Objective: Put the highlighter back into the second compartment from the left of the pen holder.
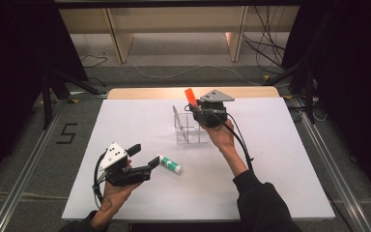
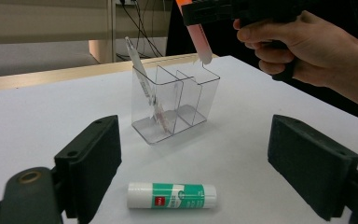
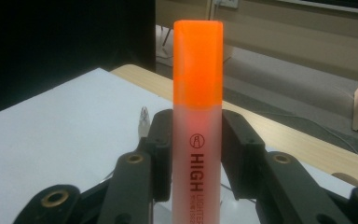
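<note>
Above the clear plastic three-compartment organiser point(image 1: 192, 129), near the far middle of the white table point(image 1: 125, 121), the right gripper point(image 1: 196, 107) holds an orange highlighter pen with frosted barrel and bright orange cap point(image 1: 190, 96); its black pads clamp the barrel on both sides (right gripper view point(image 3: 197, 140)). Cap end points up, tilted slightly; in the left gripper view the lower tip point(image 2: 205, 56) hangs just over the organiser's rim point(image 2: 200, 77), over the rear compartments. Long axis near vertical, so the drop looks to depend on lining the tip over one cell.

One thin clear pen point(image 2: 147, 91) already leans in the left-hand compartment as that view shows it.

Left gripper point(image 1: 142, 157): jaws spread wide, nothing between the pads. A white-and-green cylindrical glue stick point(image 2: 171, 195) lies flat on the table just ahead of them, long axis crosswise to the jaws, well apart from the organiser. Left hand is nearer to it.

Materials: organiser rigid, glossy, thin-walled; highlighter smooth plastic, flat-sided; glue stick smooth, round, liable to roll.
</note>
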